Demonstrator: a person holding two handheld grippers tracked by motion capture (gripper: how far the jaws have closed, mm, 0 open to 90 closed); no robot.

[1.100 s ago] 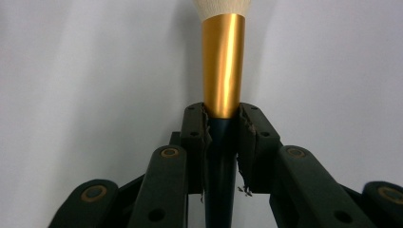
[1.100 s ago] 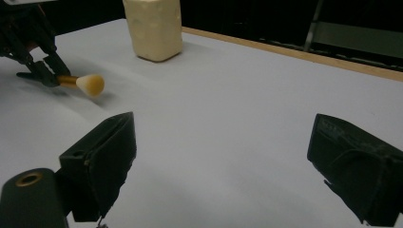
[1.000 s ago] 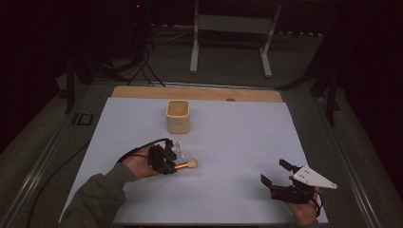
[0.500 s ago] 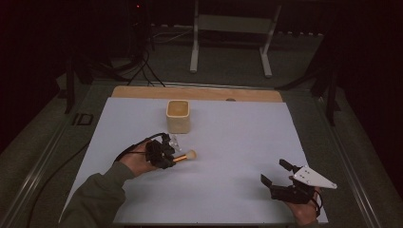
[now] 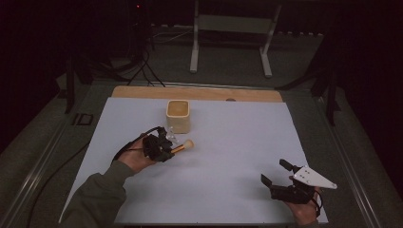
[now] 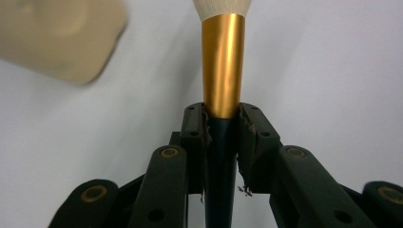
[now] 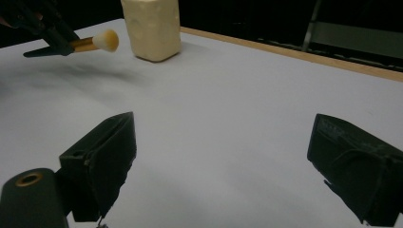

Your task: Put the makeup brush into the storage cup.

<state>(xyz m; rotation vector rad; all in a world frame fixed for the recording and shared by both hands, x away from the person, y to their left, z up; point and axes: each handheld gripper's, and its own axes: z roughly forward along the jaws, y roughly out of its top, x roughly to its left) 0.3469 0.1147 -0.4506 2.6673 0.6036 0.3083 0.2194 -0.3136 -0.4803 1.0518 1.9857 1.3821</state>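
A makeup brush (image 5: 183, 147) with a dark handle, gold ferrule (image 6: 223, 66) and pale bristle head is held level above the white sheet. My left gripper (image 5: 167, 151) is shut on its handle just behind the ferrule, both pads (image 6: 198, 128) pressing on it. The brush head points right, toward the front of a cream square cup (image 5: 178, 116) standing upright at the back middle. In the right gripper view the brush (image 7: 92, 42) and cup (image 7: 152, 28) appear far off. My right gripper (image 5: 274, 175) rests at the front right, jaws wide apart with nothing between them.
A white sheet (image 5: 237, 142) covers the table, with a wooden strip (image 5: 197, 92) along its far edge. A black cable (image 5: 62, 171) trails off the left side. A metal stand (image 5: 230, 42) stands on the floor beyond the table.
My left gripper has carried the brush a little up and back toward the cup. The right gripper has stayed where it was.
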